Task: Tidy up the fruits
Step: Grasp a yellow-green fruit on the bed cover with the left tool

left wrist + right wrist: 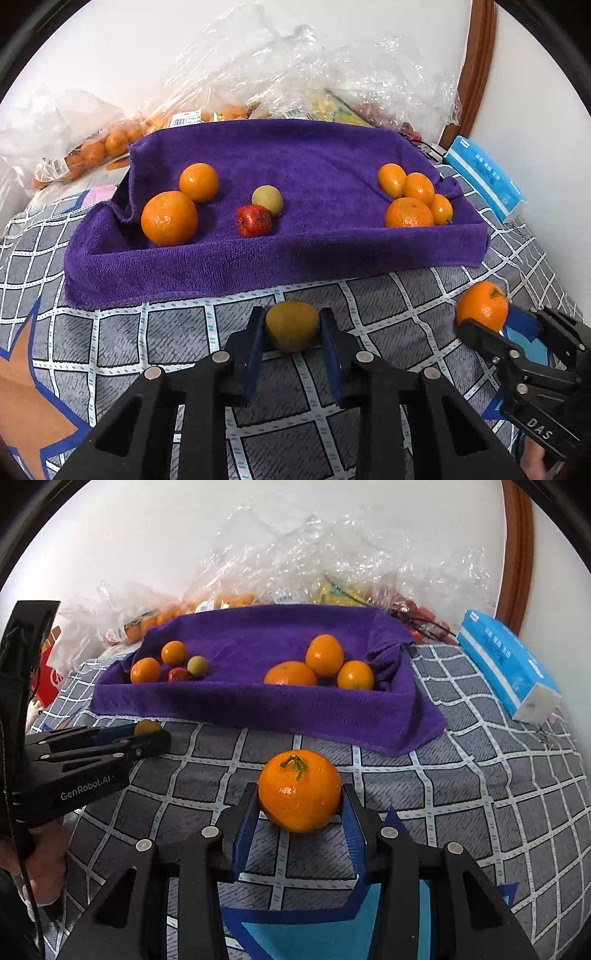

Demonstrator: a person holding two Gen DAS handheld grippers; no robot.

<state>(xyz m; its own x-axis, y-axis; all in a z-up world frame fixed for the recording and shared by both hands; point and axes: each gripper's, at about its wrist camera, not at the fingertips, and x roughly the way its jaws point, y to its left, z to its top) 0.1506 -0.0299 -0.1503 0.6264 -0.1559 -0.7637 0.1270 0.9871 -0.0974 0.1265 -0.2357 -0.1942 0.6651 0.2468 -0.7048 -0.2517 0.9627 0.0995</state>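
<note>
Nearest the left wrist camera, the left gripper (291, 328) is closed onto a small yellow-green fruit (291, 325), its blue pads pressing both sides while the fruit rests on the bed cover (388, 306) (a grey quilted fabric with a white grid and blue-edged star shapes). Off to its right, the right gripper (299, 801) pinches a stemmed orange (299, 794) between its own blue pads, the fruit also sitting on the cover. A hand (44, 856) shows at the left edge of the right wrist view, wrapped around the left gripper's handle.

Just beyond both fruits lies a tray draped in a purple towel (258, 258), whose front edge spills onto the cover. Inside it, two oranges (169, 218), a red fruit (254, 220) and a pale green fruit (267, 199) sit at the left and centre, and a cluster of four orange fruits (413, 203) fills the right corner.

A blue tissue pack (484, 177) lies to the right of the tray. Behind the tray, crumpled clear plastic bags (295, 74) of produce pile against a white wall (129, 44), with a brown wooden frame (476, 66) at the far right.
</note>
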